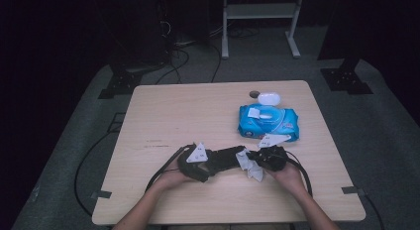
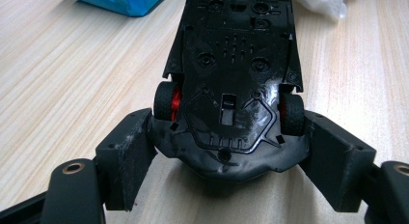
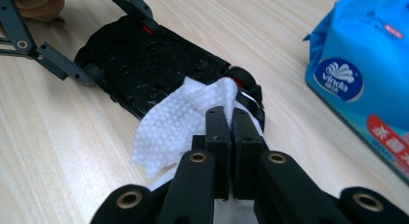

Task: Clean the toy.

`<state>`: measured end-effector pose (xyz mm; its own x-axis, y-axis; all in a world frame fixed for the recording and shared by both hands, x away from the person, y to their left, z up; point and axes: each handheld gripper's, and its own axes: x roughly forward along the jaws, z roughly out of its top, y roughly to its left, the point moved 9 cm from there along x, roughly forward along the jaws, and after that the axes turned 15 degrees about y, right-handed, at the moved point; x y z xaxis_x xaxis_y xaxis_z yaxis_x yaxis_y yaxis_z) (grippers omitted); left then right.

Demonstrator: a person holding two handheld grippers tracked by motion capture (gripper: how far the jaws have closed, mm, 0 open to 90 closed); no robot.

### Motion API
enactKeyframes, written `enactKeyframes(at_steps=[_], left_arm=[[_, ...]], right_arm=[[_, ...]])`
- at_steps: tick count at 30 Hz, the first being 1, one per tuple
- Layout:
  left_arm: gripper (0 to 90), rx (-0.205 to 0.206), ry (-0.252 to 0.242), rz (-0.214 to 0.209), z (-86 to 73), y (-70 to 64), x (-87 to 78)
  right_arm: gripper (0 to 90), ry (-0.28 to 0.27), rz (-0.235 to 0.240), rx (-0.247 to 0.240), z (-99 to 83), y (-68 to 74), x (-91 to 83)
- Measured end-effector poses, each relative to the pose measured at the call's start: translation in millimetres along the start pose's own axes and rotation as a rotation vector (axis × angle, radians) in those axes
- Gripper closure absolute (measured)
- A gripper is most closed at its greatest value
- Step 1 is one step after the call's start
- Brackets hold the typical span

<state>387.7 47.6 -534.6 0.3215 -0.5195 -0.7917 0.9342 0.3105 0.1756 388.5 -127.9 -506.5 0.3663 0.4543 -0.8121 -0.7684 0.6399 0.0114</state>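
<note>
We see the left gripper (image 2: 226,151) clamped on one end of a black toy car (image 2: 231,74), its jaws pressing both flanks just beside the red-hubbed wheels, with the car's underside turned up toward the camera. The car lies near the front middle of the wooden table (image 1: 163,111), between the two hands. The right gripper (image 3: 230,122) has its jaws squeezed together on a white wet wipe (image 3: 183,122), which drapes against the car's far end. A blue pack of wipes (image 1: 268,122), its lid flipped open, sits on the table just behind the right gripper.
</note>
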Motion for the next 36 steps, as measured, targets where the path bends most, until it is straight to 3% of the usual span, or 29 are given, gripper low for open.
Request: enactKeyframes(at_steps=[3,6,8,14,16,19,22,29,36], left_arm=[[23.9,0.001,0.002,0.001,-0.4,-0.4,-0.1],[23.9,0.003,0.002,0.001,-0.6,-0.6,-0.3],[23.9,0.002,0.004,0.001,-0.4,-0.6,-0.7],[23.9,0.001,0.005,-0.001,-0.5,-0.4,-0.8],[23.9,0.003,0.004,0.002,-0.5,-0.5,-0.5],[23.9,0.005,0.006,0.003,-0.9,-0.5,-0.4],[23.9,0.001,0.004,0.001,-0.4,-0.6,-0.8],[23.9,0.002,0.006,0.000,-0.5,-0.5,-0.9],[23.9,0.004,0.006,0.002,-0.8,-0.3,-0.8]], right_arm=[[87.1,-0.012,0.007,-0.009,1.5,4.9,1.3],[87.1,-0.023,0.065,-0.034,8.2,21.0,6.0],[87.1,-0.018,0.052,-0.061,10.1,24.6,8.6],[87.1,-0.010,0.035,0.003,4.0,5.2,2.3],[87.1,-0.011,0.037,0.003,3.5,6.3,2.1],[87.1,-0.015,0.062,-0.035,7.9,20.3,5.8],[87.1,-0.005,0.052,-0.060,10.4,24.0,8.0],[87.2,-0.007,0.021,0.015,1.8,0.4,0.6],[87.1,-0.014,0.046,-0.046,9.4,19.9,6.2]])
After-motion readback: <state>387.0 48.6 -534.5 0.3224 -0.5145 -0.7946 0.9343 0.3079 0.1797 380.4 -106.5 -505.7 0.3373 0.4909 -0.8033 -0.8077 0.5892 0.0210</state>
